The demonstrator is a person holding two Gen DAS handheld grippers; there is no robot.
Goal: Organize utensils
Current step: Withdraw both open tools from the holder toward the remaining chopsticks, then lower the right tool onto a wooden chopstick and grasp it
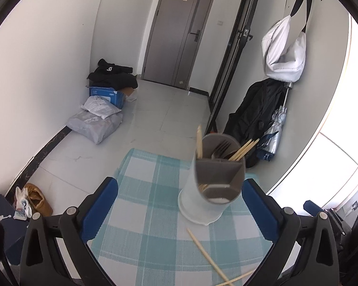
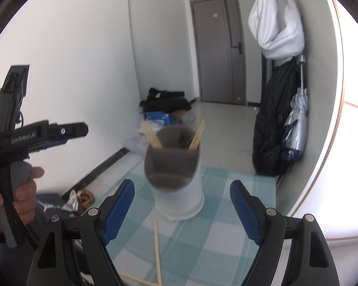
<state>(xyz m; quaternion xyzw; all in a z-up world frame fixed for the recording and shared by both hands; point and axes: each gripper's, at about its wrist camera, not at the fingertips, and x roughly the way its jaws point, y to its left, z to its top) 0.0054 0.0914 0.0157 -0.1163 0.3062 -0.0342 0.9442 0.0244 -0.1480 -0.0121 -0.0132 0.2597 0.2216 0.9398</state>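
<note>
A white utensil holder [image 1: 211,190] with a grey divided insert stands upright on the teal checked tablecloth [image 1: 143,190]. It holds a fork [image 1: 220,147] and several wooden chopsticks [image 1: 243,149]. More chopsticks [image 1: 206,253] lie loose on the cloth in front of it. My left gripper [image 1: 180,182] is open, with the holder just beyond its right finger and clear of both pads. In the right wrist view the holder [image 2: 179,186] stands ahead of my open right gripper [image 2: 181,183], with loose chopsticks [image 2: 157,247] lying below. A hand [image 2: 23,190] holds the left gripper [image 2: 59,131] at the far left.
The table's far edge [image 1: 155,153] drops to a tiled floor. Parcels [image 1: 95,124] and black clothes [image 1: 112,74] lie by the left wall. A white bag [image 1: 284,50], a black jacket [image 1: 253,116] and a folded umbrella [image 1: 272,131] hang at the right.
</note>
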